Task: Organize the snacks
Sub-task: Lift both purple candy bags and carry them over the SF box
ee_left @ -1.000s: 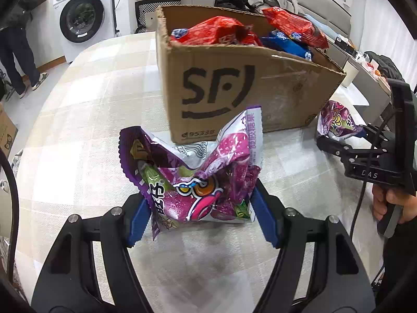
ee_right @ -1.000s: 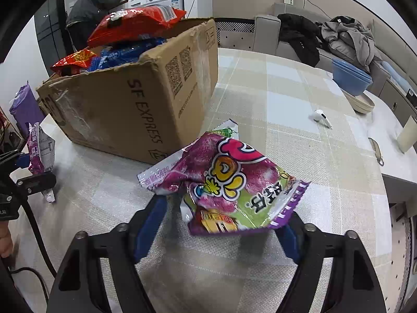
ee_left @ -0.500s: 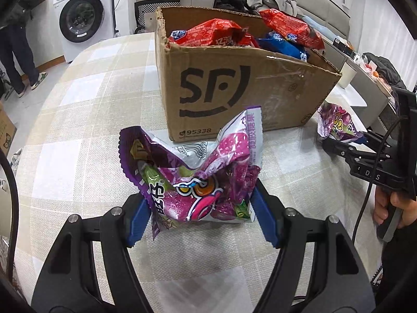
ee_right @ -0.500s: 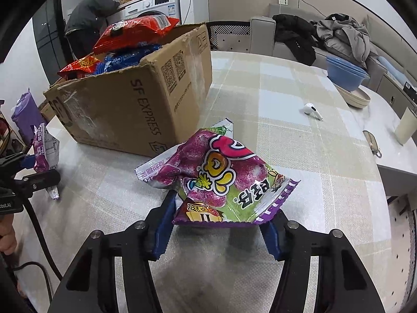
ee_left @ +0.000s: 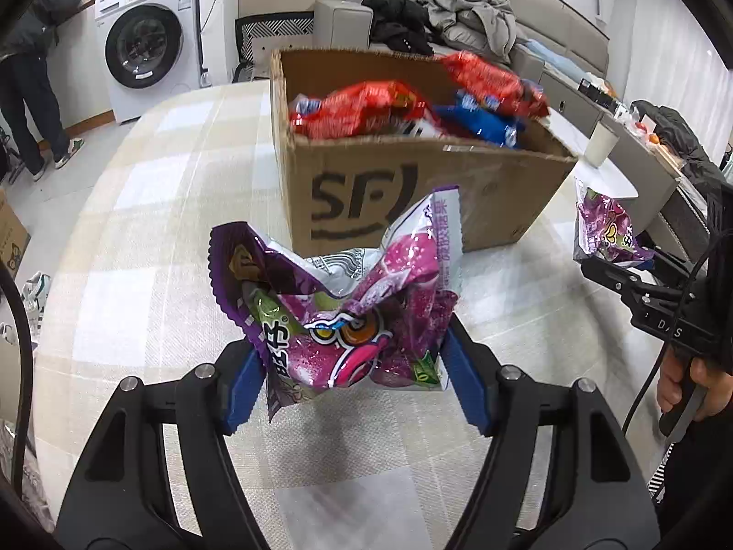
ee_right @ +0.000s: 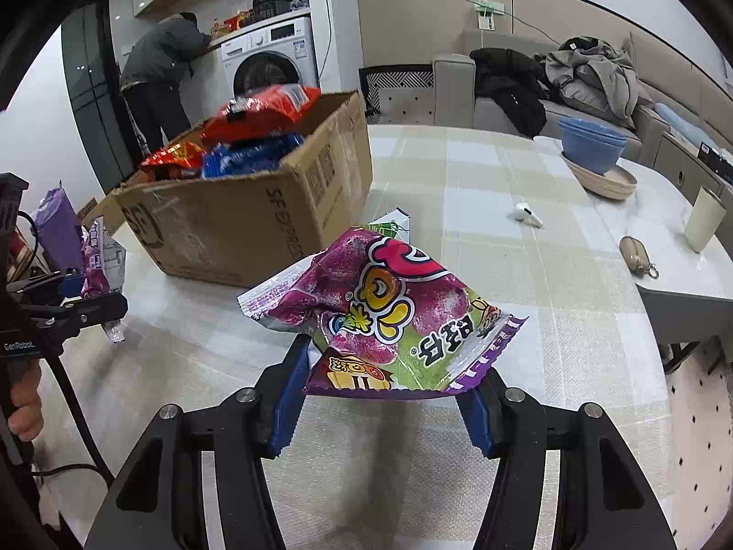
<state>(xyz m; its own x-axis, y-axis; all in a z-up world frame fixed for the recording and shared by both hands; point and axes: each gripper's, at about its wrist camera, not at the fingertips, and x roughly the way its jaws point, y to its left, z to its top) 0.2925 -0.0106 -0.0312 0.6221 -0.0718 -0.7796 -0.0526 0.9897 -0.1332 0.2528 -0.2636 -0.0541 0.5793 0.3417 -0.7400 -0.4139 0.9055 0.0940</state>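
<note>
Right gripper (ee_right: 385, 394): jaws have just been closing and now press on a purple snack bag (ee_right: 389, 316) from both sides. A second ago they stood wider, with the bag lying loose between them on the worktop (ee_right: 527, 284). The bag now sits clear of the cloth, crumpled, its print upside down in the right wrist view, and a shadow shows beneath it.

Left gripper (ee_left: 352, 380): jaws about half open, clamped on a second purple snack bag (ee_left: 339, 302), blue pads (ee_left: 462, 380) against its two edges. Grip and bag shape unchanged from the earlier frames; the bag is pinched upward into two peaks.

Outward: cardboard box (ee_left: 412, 192) just beyond both bags, standing on the checked worktop and heaped with red and blue snack packets (ee_left: 366, 110). In the left wrist view the box now shows more of its open top than a second ago.

In the left wrist view, the right gripper and its bag sit higher at the right edge than before, and the hand (ee_left: 696, 380) grips its handle.

Beyond the worktop: washing machine (ee_left: 146, 41), person (ee_right: 160, 68) bent at the counter, sofa with clothes.
</note>
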